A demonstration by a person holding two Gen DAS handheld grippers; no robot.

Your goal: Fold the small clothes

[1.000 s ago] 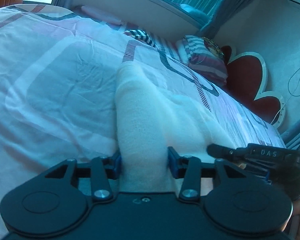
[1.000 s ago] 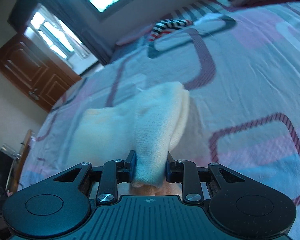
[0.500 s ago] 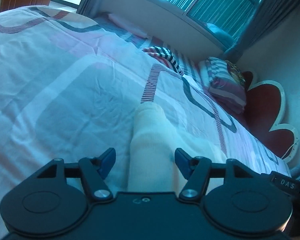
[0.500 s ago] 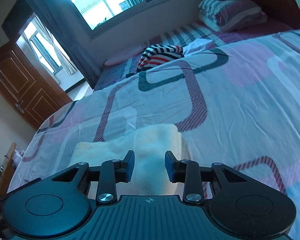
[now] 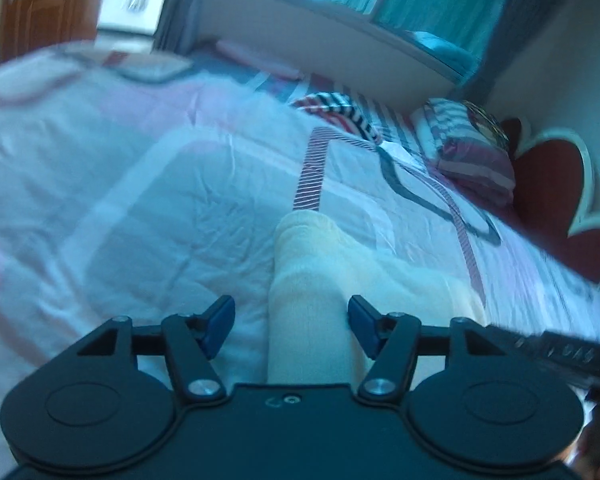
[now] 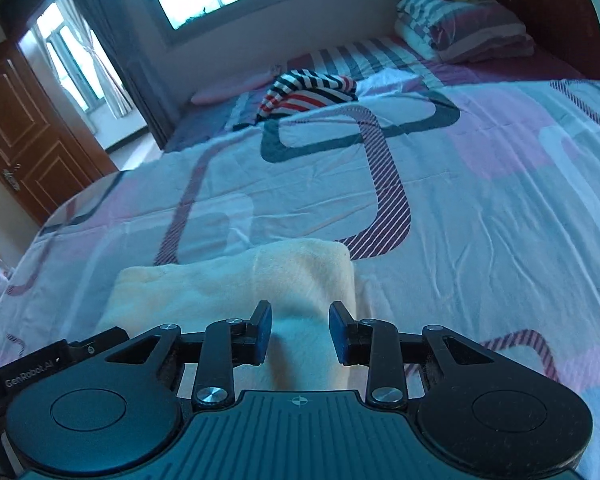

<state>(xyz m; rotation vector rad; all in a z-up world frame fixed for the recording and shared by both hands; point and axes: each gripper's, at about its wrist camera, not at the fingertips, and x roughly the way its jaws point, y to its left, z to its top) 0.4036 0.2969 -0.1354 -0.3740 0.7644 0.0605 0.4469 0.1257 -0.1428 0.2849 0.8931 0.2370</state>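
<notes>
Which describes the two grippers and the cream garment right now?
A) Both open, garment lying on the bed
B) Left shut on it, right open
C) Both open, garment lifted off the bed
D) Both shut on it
A: the left gripper and right gripper stand open around the cream garment, which rests folded on the bedspread.

Bed (image 6: pixel 480 200): I see a patterned pink-and-white cover.
On it: folded cream garment (image 6: pixel 236 284); striped garment (image 6: pixel 308 94); pillows (image 6: pixel 464 32) by headboard.
</notes>
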